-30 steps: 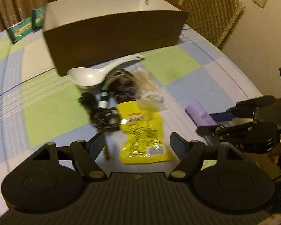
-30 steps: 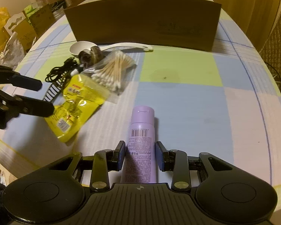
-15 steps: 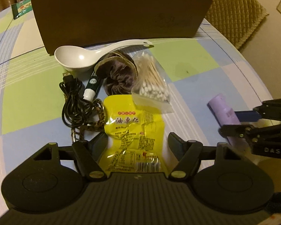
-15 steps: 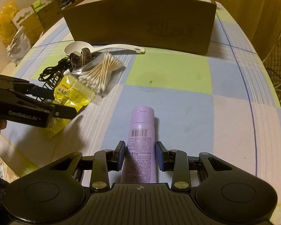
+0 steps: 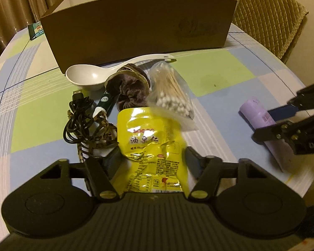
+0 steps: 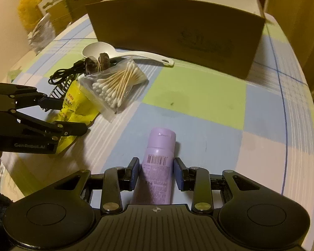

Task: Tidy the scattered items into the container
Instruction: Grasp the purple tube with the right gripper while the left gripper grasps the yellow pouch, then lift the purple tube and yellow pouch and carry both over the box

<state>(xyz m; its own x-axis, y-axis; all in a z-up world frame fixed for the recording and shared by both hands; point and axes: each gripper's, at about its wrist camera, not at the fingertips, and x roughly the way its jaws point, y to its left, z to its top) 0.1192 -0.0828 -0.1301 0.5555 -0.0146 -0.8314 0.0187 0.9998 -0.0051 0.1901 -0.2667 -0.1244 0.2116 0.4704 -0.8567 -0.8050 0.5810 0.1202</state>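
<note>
A brown cardboard box (image 5: 136, 25) (image 6: 178, 27) stands at the far side of the table. In front of it lie a white spoon (image 5: 90, 77), a brown scrunchie (image 5: 129, 90), a bag of cotton swabs (image 5: 171, 94) (image 6: 117, 83), a black cable (image 5: 77, 121) and a yellow snack packet (image 5: 152, 144) (image 6: 77, 106). My left gripper (image 5: 150, 156) is open, its jaws on either side of the packet. My right gripper (image 6: 157, 173) is shut on a purple bottle (image 6: 157, 163) (image 5: 259, 115) lying on the table.
A wicker chair (image 5: 268, 14) stands behind the table at the right. Green packets (image 5: 35, 31) lie left of the box. Bags and cartons (image 6: 41, 21) sit beyond the table's left edge. The checked tablecloth (image 6: 209, 96) is bare right of the bottle.
My left gripper has come down and forward, so the yellow packet now lies between its open jaws. My right gripper has stayed shut on the purple bottle.
</note>
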